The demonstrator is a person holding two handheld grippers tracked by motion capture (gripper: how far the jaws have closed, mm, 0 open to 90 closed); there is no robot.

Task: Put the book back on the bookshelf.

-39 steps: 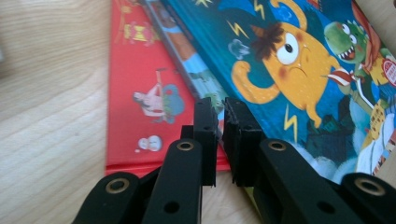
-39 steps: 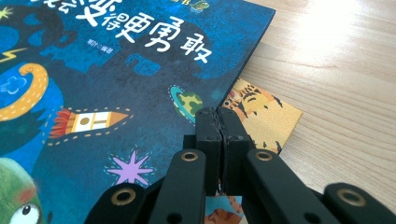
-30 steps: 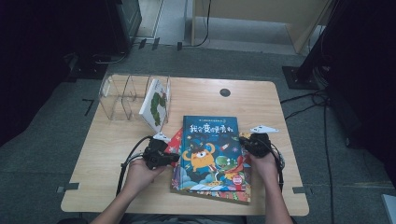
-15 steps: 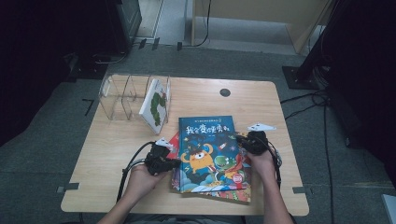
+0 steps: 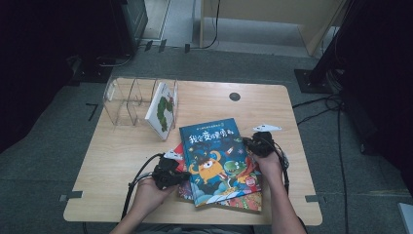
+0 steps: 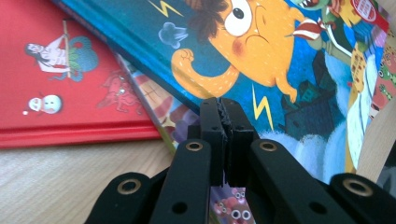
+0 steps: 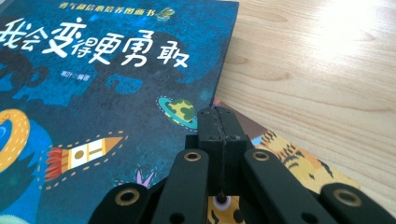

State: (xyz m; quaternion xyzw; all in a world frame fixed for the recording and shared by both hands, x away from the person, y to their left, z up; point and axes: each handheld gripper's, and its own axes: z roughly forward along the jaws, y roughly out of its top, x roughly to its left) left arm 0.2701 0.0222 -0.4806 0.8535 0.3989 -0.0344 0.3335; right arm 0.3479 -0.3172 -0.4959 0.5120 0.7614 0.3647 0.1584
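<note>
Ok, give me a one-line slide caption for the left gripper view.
Shut left gripper pinching the edge of the blue monster picture book, stacked over a red picture book.

I see the top book (image 5: 216, 161) in deep blue with white title characters, an orange one-eyed monster and yellow lightning bolts. At its nine o'clock lies a red book (image 6: 70, 88); beneath, a tiger-striped cover (image 7: 289, 158). My jaws are black.

High view above the table (image 5: 122, 161), gripper views close along their jaws, all on the blue book (image 5: 216, 161).
</note>
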